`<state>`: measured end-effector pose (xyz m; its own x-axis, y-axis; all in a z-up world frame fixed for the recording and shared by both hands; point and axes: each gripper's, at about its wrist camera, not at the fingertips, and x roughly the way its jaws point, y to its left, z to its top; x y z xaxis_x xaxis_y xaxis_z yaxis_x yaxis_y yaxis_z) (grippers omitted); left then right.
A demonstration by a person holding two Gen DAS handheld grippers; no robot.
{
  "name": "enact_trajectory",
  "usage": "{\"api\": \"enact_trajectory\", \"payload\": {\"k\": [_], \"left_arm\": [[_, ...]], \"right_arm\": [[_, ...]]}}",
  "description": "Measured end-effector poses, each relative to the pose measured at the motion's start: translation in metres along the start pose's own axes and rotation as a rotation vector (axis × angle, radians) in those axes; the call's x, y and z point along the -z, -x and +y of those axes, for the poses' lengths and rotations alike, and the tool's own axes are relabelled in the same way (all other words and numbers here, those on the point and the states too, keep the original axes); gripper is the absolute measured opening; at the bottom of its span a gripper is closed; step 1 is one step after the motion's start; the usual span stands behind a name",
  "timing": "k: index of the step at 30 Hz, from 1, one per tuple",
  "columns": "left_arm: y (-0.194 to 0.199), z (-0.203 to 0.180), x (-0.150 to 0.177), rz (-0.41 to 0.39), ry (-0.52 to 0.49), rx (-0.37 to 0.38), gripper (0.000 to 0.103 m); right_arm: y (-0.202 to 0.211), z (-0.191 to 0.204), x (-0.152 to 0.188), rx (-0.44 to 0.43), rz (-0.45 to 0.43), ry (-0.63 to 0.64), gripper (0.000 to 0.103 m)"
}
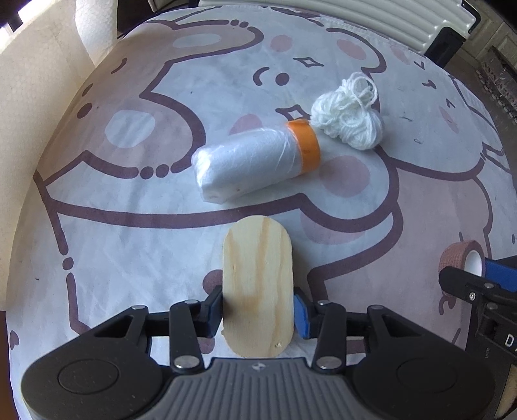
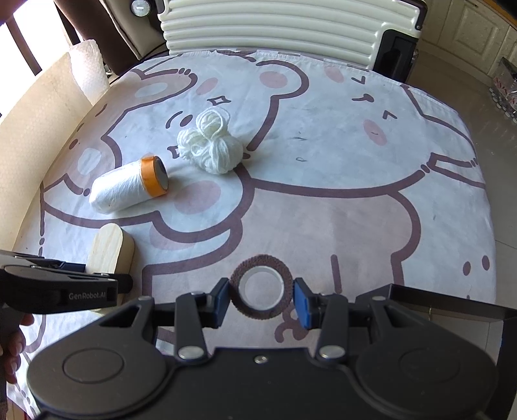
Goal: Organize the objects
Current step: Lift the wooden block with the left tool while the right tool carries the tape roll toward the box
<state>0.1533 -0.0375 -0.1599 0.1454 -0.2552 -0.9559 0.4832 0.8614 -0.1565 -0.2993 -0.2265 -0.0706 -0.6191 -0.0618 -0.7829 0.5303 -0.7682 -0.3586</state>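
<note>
My left gripper (image 1: 258, 311) is shut on an oval wooden block (image 1: 258, 284), holding it by its long sides near the table's front left; the block also shows in the right wrist view (image 2: 108, 247). My right gripper (image 2: 261, 299) is shut on a brown bandage roll (image 2: 261, 290) with a white core, also seen in the left wrist view (image 1: 465, 258). A white roll with an orange tape ring (image 1: 255, 158) lies on its side mid-table (image 2: 129, 184). A ball of white yarn (image 1: 350, 121) lies just behind it (image 2: 211, 147).
The table carries a bear-print cloth (image 2: 323, 210). A cream ribbed suitcase (image 2: 274, 29) stands behind the far edge. A beige padded wall (image 2: 35, 122) and a white paper roll (image 2: 89, 69) run along the left side. Tiled floor lies to the right.
</note>
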Motion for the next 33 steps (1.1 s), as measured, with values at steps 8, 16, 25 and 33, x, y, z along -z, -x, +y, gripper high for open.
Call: {"api": "enact_trajectory", "payload": {"k": [8, 16, 25, 33], "left_arm": [[0.026, -0.003, 0.002, -0.076, -0.008, 0.019, 0.045], [0.058, -0.003, 0.011, -0.155, -0.015, 0.025, 0.045], [0.093, 0.001, 0.026, -0.235, -0.017, 0.015, 0.045], [0.125, -0.001, 0.037, -0.323, -0.030, 0.006, 0.045]], "right_arm": [[0.012, 0.003, 0.001, 0.009, -0.028, 0.001, 0.043], [0.038, 0.004, 0.006, 0.016, -0.082, -0.009, 0.043], [0.069, 0.004, 0.016, 0.036, -0.149, -0.020, 0.043], [0.098, 0.004, 0.021, 0.050, -0.229, -0.035, 0.043]]}}
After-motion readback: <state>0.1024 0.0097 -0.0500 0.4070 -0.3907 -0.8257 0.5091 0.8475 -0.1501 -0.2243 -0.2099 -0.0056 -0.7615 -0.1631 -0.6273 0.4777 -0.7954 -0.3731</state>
